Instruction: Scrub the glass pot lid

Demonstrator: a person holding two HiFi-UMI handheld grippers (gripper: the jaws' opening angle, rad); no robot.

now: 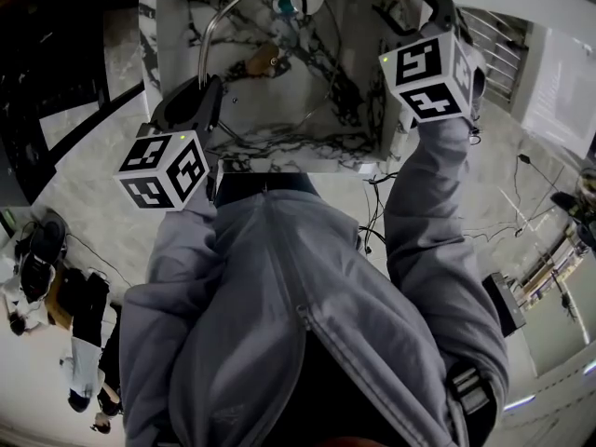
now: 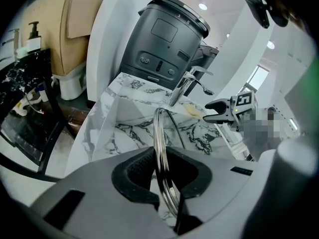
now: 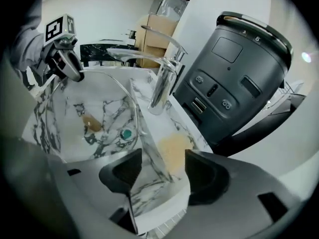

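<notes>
Glass banded in polished steel is pinched edge-on by the left gripper (image 2: 164,180). The pot lid (image 2: 158,133) is clamped at its thin round rim between the ribbed black pads. It is carried upright, so that the clear disc rises straight ahead of the jaws and above the sink (image 2: 124,128). That basin is box-shaped and flat-walled, of white marble run through with dark grey veins. Beyond the lid a slim chrome faucet (image 2: 183,86) is seen, and behind it a dark grey, barrel-shaped appliance (image 2: 159,44) with a smooth matt shell. A white cube (image 1: 166,169) printed with black square markers is carried on top of this gripper.

Further right, the right gripper (image 3: 162,176) is held with its jaws spread wide. Nothing is gripped between the hollowed black pads; only the veined marble of the sink's edge is seen through the gap. Just ahead of these jaws a pale yellow, soft-looking sponge (image 3: 173,147) is laid flat on that edge, near the faucet's base. Ahead and to the left of the jaws the lid is seen as a clear curved sheet, with a round teal drain plug (image 3: 127,133) on the basin floor close by. A small brown patch (image 3: 89,125) is seen further left; what it is cannot be told.
</notes>
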